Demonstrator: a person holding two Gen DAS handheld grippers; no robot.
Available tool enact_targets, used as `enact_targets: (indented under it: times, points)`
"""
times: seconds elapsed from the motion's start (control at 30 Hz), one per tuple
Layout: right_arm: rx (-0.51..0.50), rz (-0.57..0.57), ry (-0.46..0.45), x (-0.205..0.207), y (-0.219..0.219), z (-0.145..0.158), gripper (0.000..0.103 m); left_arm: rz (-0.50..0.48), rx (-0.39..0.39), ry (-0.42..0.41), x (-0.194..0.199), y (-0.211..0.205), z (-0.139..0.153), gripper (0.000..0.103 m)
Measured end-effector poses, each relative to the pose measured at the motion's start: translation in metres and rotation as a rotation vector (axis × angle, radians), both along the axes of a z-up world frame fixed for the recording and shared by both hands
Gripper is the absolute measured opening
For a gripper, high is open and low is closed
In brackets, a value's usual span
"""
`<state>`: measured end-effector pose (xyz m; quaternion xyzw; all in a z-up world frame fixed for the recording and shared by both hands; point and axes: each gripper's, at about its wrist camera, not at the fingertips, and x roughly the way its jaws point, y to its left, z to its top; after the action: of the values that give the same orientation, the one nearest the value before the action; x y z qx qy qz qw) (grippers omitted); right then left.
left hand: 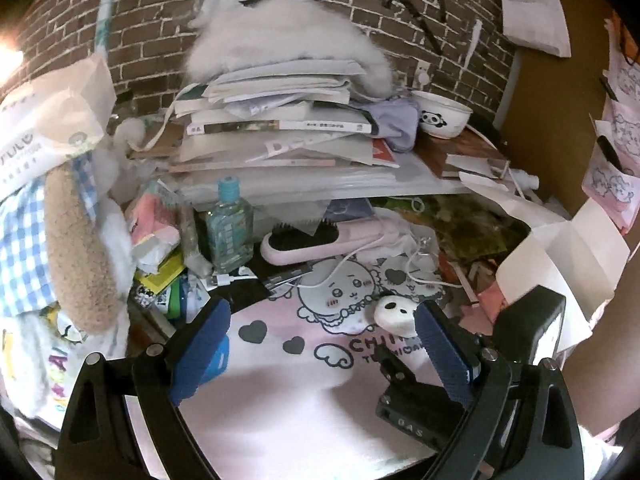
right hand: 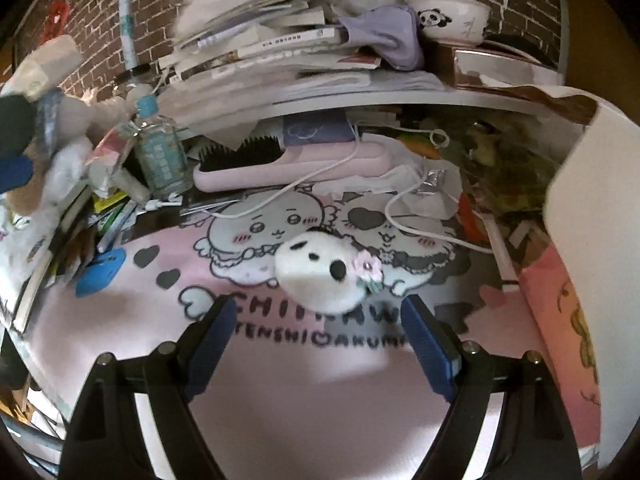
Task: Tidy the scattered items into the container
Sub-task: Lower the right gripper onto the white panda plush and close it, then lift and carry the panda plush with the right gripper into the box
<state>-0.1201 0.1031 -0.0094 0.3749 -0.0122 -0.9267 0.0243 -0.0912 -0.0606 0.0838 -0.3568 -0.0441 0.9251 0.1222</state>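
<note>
Plush (right hand: 320,272) lay dead ahead of the right gripper (right hand: 316,336), just beyond its tips, long axis crosswise. Right jaws gaped, empty. Left gripper (left hand: 320,344), also agape and empty, sat farther off.

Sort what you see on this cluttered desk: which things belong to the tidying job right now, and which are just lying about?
In the job:
- right gripper, open
- small white plush just ahead of it
- open white box
- left gripper, open

Lying about:
- pink hairbrush
- clear bottle
- panda bowl
- book stack
</note>
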Motion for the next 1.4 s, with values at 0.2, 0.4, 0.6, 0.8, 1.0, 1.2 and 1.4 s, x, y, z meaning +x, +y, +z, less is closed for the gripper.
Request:
enact_targets:
  times: [0.2, 0.4, 0.6, 0.8, 1.0, 1.2, 1.4]
  points:
    - [-0.017, -0.026, -0.039, -0.022, 0.001, -0.007, 0.082, 0.005, 0.010, -0.007, -0.005, -0.001, -0.002, 0.093]
    - [-0.042, -0.044, -0.068, -0.038, 0.004, -0.009, 0.082, -0.005, 0.010, -0.016, -0.009, 0.001, -0.004, 0.093]
    - [-0.053, -0.050, -0.083, -0.046, 0.008, -0.007, 0.082, -0.013, 0.011, -0.022, -0.010, 0.003, -0.006, 0.093]
    - [-0.021, -0.052, -0.067, -0.045, 0.007, -0.007, 0.062, -0.020, 0.012, -0.030, -0.011, 0.006, -0.008, 0.093]
    - [0.015, -0.043, -0.051, -0.039, 0.007, -0.008, 0.050, -0.018, 0.015, -0.038, -0.011, 0.006, -0.011, 0.093]
    - [0.051, -0.029, -0.031, -0.030, 0.003, -0.009, 0.043, -0.019, 0.019, -0.051, -0.007, 0.004, -0.018, 0.093]
    - [0.078, -0.026, 0.000, -0.020, 0.001, -0.005, 0.042, -0.018, 0.021, -0.071, -0.005, 0.005, -0.027, 0.093]
